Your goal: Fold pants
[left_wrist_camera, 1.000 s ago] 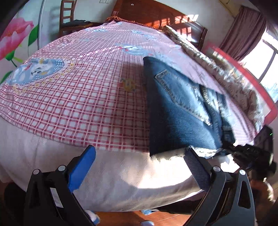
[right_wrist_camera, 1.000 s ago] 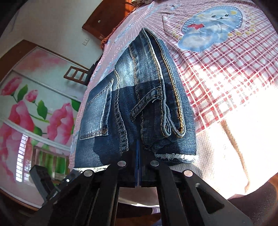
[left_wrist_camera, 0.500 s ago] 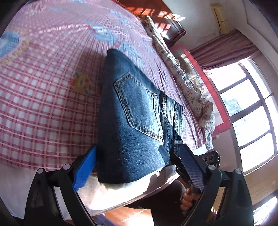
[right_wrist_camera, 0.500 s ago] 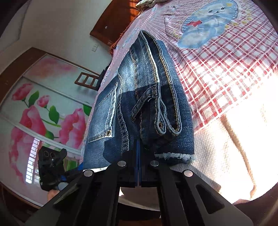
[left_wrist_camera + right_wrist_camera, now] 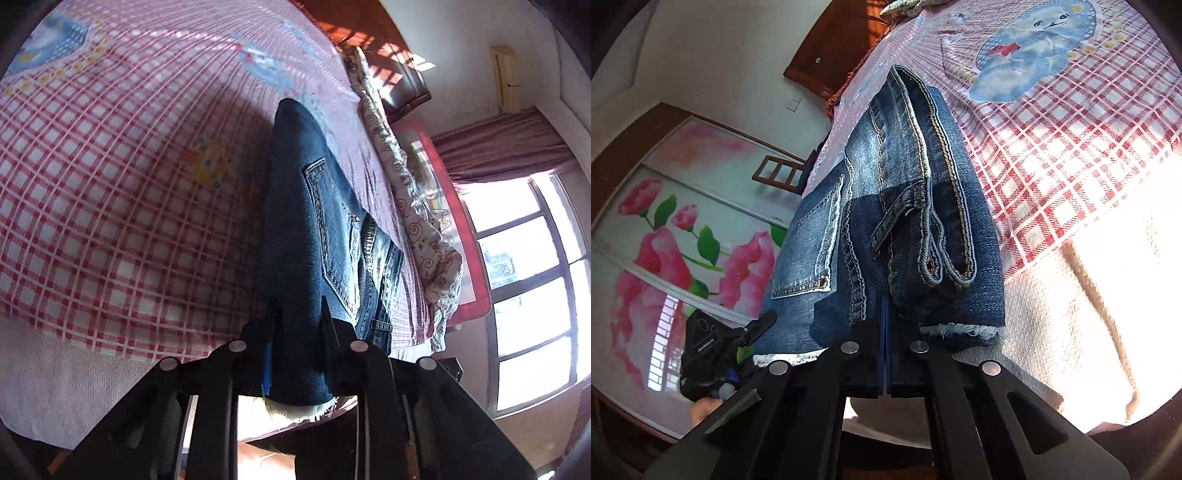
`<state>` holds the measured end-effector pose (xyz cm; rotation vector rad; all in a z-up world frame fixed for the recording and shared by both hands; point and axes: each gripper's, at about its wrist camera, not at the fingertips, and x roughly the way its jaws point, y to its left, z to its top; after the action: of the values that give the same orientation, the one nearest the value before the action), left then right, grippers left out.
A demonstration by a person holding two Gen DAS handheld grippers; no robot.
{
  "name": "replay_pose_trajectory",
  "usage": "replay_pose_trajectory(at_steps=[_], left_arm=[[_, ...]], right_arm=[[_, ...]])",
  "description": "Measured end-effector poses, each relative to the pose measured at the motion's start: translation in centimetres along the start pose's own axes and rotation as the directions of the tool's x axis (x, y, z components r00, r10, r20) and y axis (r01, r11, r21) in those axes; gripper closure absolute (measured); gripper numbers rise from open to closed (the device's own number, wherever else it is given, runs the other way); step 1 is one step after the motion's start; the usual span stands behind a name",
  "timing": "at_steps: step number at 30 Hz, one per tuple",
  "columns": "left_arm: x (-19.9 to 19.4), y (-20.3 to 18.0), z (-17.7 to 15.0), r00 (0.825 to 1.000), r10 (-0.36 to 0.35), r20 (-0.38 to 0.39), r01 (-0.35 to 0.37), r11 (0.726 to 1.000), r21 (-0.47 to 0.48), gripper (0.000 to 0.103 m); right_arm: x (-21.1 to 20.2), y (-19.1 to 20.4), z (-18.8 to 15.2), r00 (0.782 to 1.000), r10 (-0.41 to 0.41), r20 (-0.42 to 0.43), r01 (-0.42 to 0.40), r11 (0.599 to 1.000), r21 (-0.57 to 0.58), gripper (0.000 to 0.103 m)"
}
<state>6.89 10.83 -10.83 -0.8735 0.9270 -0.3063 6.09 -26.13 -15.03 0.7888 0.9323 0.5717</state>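
Folded blue jeans (image 5: pixel 314 236) lie on a red-checked bedspread (image 5: pixel 110 192), frayed hems toward me at the bed's near edge. My left gripper (image 5: pixel 297 314) is shut on the jeans' near left corner, denim pinched between its fingers. In the right wrist view the jeans (image 5: pixel 886 206) show a back pocket and a loose belt loop. My right gripper (image 5: pixel 884 314) is shut on the near edge of the jeans beside the frayed hem. The left gripper (image 5: pixel 716 350) also shows at the lower left of the right wrist view.
A rolled patterned quilt (image 5: pixel 413 192) lies along the bed's far side by a red rail. A wooden headboard (image 5: pixel 373 44) stands at the far end. A window (image 5: pixel 528 288) is at right. A flower-painted wardrobe (image 5: pixel 683 240) and a chair (image 5: pixel 779 171) stand beyond the bed.
My left gripper moved in from beside the jeans and closed on their near left corner. The right gripper stayed shut on the near edge.
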Motion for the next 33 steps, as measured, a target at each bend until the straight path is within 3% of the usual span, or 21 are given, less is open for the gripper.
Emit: replay_pose_trajectory(at_steps=[1,3,6,8,10,12,14,18,24,29,31,33], left_arm=[[0.5,0.9,-0.2,0.999,0.033,-0.013,-0.033,0.999,-0.013,0.084],[0.9,3.6,-0.5,0.998,-0.059,-0.007,0.058,0.990,-0.125,0.084],[0.9,2.3,-0.7,1.000,-0.005,0.007,0.005,1.000,-0.020,0.083],[1.1,2.3,-0.4,1.000,-0.008,-0.007,0.008,1.000,-0.019,0.082],[1.1,2.5,-0.3,1.000,-0.005,-0.012,0.005,1.000,-0.020,0.081],[1.0,2.2,-0.4,1.000,0.009,-0.005,-0.009,1.000,-0.001,0.079],[1.1,2.6,-0.3,1.000,-0.001,0.000,0.001,1.000,-0.018,0.078],[0.7,2.9,-0.7,1.000,0.006,0.005,-0.006,1.000,-0.007,0.078],[0.7,3.1,-0.6,1.000,0.003,0.003,-0.003,1.000,0.002,0.078],[0.8,3.3,-0.6,1.000,-0.001,0.007,0.001,1.000,0.004,0.078],[0.7,3.3,-0.8,1.000,-0.003,0.009,0.003,1.000,0.004,0.078],[0.7,3.5,-0.8,1.000,-0.006,0.009,0.006,1.000,0.002,0.078]], right_arm=[[0.1,0.0,0.0,1.000,0.000,-0.003,0.000,1.000,-0.001,0.103],[0.2,0.2,-0.1,1.000,0.001,-0.012,-0.001,1.000,-0.007,0.103],[0.2,0.5,0.0,0.999,-0.009,-0.036,0.009,1.000,0.000,0.103],[-0.4,0.7,0.1,0.998,0.011,-0.056,-0.008,0.999,0.042,0.101],[-1.8,1.2,0.5,1.000,0.017,-0.016,-0.016,1.000,0.026,0.089],[-3.7,1.6,1.3,0.998,0.023,0.062,-0.024,1.000,0.015,0.043],[-5.3,1.5,2.7,0.991,0.027,0.132,-0.033,0.999,0.043,0.035],[-5.0,0.7,5.9,0.987,-0.091,0.134,0.085,0.995,0.048,0.035],[-1.7,-0.4,7.4,0.987,-0.149,0.057,0.148,0.988,0.034,0.035],[-0.2,1.0,7.2,0.987,-0.159,0.021,0.160,0.985,-0.065,0.036],[0.7,2.1,6.8,0.979,-0.204,-0.031,0.197,0.969,-0.147,0.047],[0.7,2.9,6.7,0.974,-0.226,-0.036,0.215,0.956,-0.198,0.072]])
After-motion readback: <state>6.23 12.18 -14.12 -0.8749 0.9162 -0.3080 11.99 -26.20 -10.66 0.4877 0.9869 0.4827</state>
